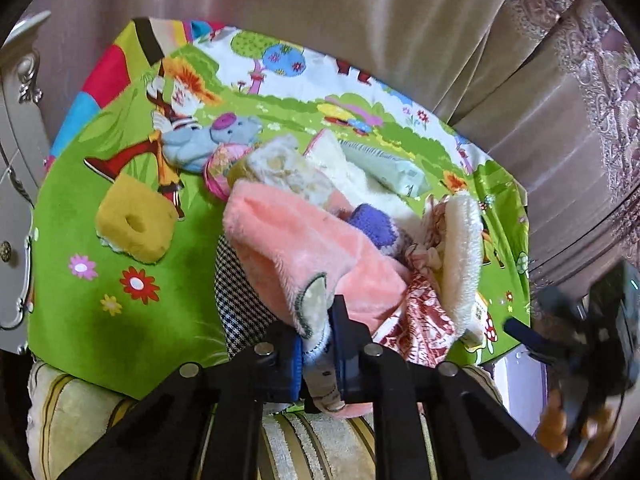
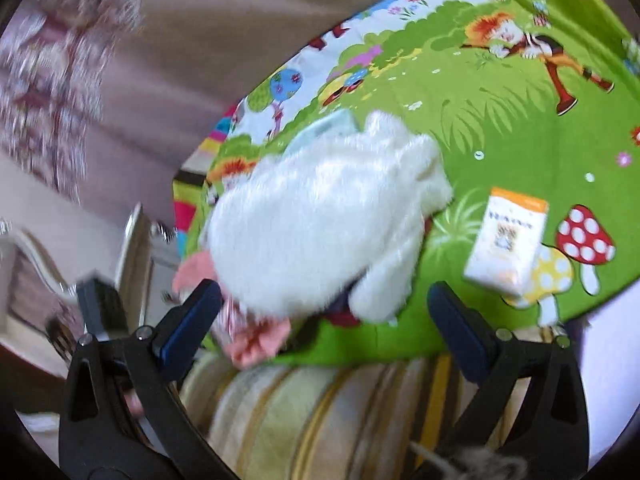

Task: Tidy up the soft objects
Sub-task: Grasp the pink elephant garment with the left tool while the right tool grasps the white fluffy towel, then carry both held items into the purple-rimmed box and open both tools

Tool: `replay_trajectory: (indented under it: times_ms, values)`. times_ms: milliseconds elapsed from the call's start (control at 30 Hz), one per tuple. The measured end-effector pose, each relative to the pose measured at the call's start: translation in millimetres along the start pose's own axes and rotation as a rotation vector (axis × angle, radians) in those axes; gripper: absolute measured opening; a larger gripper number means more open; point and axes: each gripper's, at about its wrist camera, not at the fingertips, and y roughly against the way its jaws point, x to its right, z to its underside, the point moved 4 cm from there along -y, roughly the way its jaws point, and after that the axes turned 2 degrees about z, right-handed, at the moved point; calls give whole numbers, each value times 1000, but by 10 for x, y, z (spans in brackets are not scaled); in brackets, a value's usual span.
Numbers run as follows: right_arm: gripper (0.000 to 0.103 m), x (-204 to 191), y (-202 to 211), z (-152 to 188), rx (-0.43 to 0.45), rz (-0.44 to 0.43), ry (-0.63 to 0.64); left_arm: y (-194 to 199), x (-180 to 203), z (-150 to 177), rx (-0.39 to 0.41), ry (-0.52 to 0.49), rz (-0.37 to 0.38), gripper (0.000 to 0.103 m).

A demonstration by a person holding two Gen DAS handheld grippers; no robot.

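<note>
A pile of soft things lies on a green cartoon mat (image 1: 120, 300). My left gripper (image 1: 316, 344) is shut on the edge of a pink fleece garment (image 1: 288, 240) that lies on top of the pile. Around it are a purple sock (image 1: 370, 222), a white fluffy piece (image 1: 466, 256), a red patterned cloth (image 1: 424, 316) and a checked cloth (image 1: 240, 300). My right gripper (image 2: 324, 304) is open and empty, just in front of a white fluffy item (image 2: 320, 216) at the mat's near edge. The right view is blurred.
A yellow sponge (image 1: 134, 222) and a blue plush toy (image 1: 212, 140) lie left of the pile. A tissue pack (image 2: 506, 240) lies right of the white item. A striped cushion (image 2: 320, 412) is under the mat's near edge. Curtains (image 1: 400, 20) hang behind. A white cabinet (image 1: 16, 160) stands at left.
</note>
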Motion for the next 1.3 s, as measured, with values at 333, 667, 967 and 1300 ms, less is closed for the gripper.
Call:
replay_trajectory:
  times_ms: [333, 667, 967, 1300]
  values:
    - [103, 237, -590, -328, -47, 34, -157, 388, 106, -19, 130, -41, 10, 11]
    - [51, 298, -710, -298, -85, -29, -153, 522, 173, -13, 175, -64, 32, 11]
    - [36, 222, -397, -338, -2, -88, -111, 778, 214, -52, 258, -88, 14, 11]
    - [36, 115, 217, -438, 113, -179, -73, 1011, 245, -147, 333, -82, 52, 11]
